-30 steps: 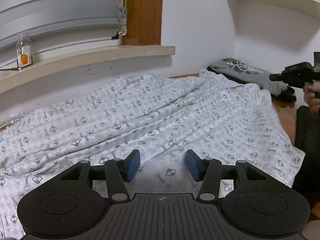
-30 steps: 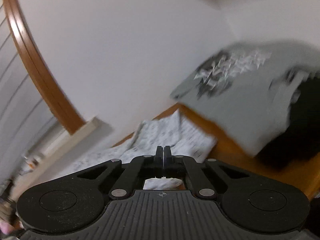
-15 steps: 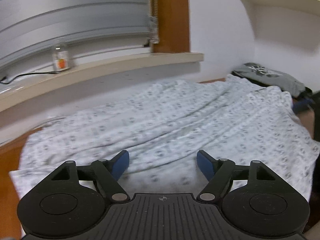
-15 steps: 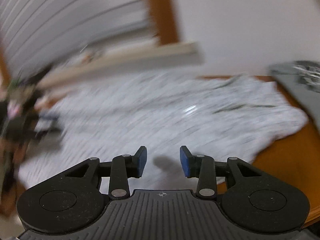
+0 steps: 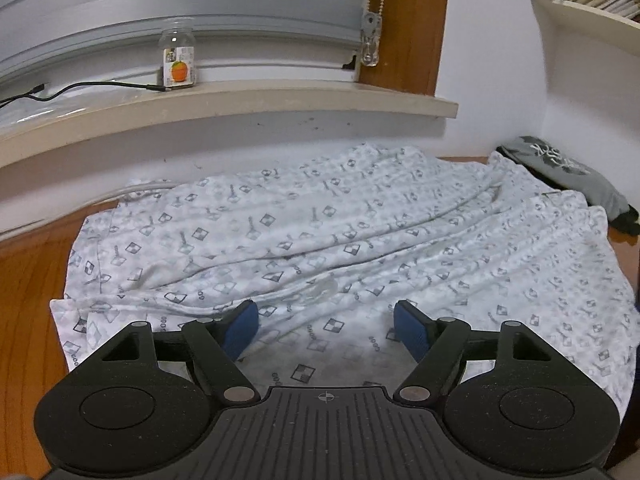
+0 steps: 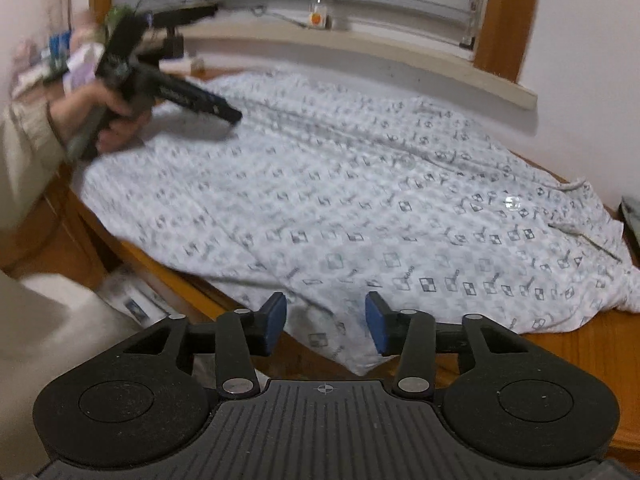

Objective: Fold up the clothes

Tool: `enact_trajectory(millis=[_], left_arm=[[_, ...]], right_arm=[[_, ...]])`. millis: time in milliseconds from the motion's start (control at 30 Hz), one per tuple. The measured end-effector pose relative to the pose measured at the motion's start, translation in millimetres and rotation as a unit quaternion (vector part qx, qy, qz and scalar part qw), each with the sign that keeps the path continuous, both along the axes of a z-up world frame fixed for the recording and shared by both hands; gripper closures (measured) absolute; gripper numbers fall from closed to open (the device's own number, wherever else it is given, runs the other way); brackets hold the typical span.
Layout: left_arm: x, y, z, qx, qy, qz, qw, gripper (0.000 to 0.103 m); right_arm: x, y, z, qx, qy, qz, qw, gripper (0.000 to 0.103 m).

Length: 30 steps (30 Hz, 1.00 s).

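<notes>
White patterned garment (image 5: 360, 248) lies spread flat on the wooden table (image 5: 28, 280), just below the window sill (image 5: 240, 100); long axis runs roughly parallel w/ the sill, left to right in the left wrist view; which end is top or hem, can't tell; creases run along that same axis; its near edge in the right wrist view (image 6: 360, 208) hangs a bit past the table rim.

Left gripper (image 5: 326, 326): fingers spread wide, blue pads (image 5: 412, 332) apart over the near edge of the garment, on the side away from the sill; nothing betw. them but cloth lying below; whether pads touch the cloth, can't tell; in the right wrist view it shows blurred in a hand (image 6: 108, 116), close under the sill's left end.

Right gripper (image 6: 326, 322): gap medium, narrower than the left's, jaws closing; it holds nothing; it hangs over the garment's near corner at the table rim, far from the sill.

A folded grey garment (image 5: 568, 176) lies past the sill's right end, touching the white one; a small jar (image 5: 178, 60) stands on the sill.
</notes>
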<state>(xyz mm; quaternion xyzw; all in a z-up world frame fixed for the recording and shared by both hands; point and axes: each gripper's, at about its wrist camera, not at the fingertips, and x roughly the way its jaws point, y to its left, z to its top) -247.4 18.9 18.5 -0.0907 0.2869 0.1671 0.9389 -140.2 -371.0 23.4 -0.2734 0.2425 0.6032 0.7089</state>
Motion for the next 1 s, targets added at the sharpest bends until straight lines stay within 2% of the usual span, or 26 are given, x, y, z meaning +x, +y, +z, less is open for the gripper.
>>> enact_trajectory(millis=[33,67,267,433,500,700,800,933,1000], left_arm=[[0.8,-0.1,-0.4,-0.001,0.003,-0.001,1.0,0.025],[1.6,-0.3,-0.8,-0.002,0.005,-0.001,1.0,0.025],[-5.1,6.3,-1.0,-0.012,-0.005,-0.004,0.9999,0.025],[-21.7,14.2,3.7,-0.029,-0.052,-0.015,0.9981,0.024],[-31.5,15.6,6.5,-0.025,-0.067,-0.006,0.9974,0.022],[-63.1,22.5,14.9,-0.012,-0.056,0.038,0.9976,0.022],[-76.2,26.6,19.6,-0.004,-0.052,0.05,0.9974,0.022],[-90.4,34.8,23.3,0.002,-0.042,0.069,0.9967,0.022],[-99.3,41.4,22.3,-0.002,-0.038,0.081,0.9959,0.022]], right_arm=[[1.3,1.3,-1.8,-0.006,-0.007,0.001,1.0,0.1],[2.9,1.1,-2.4,-0.011,-0.014,0.001,1.0,0.102],[6.8,-29.6,16.6,-0.031,-0.022,0.002,0.999,0.102],[-0.5,-40.0,9.9,-0.064,-0.027,0.006,0.998,0.102],[1.0,-38.6,8.1,-0.063,-0.023,0.005,0.998,0.102],[-3.7,-19.4,26.7,-0.021,-0.021,0.028,0.999,0.091],[-11.6,-4.5,33.3,-0.018,-0.033,0.049,0.998,0.089],[-19.8,11.0,35.9,-0.018,-0.045,0.071,0.996,0.076],[-23.1,21.6,34.5,-0.016,-0.047,0.082,0.995,0.076]])
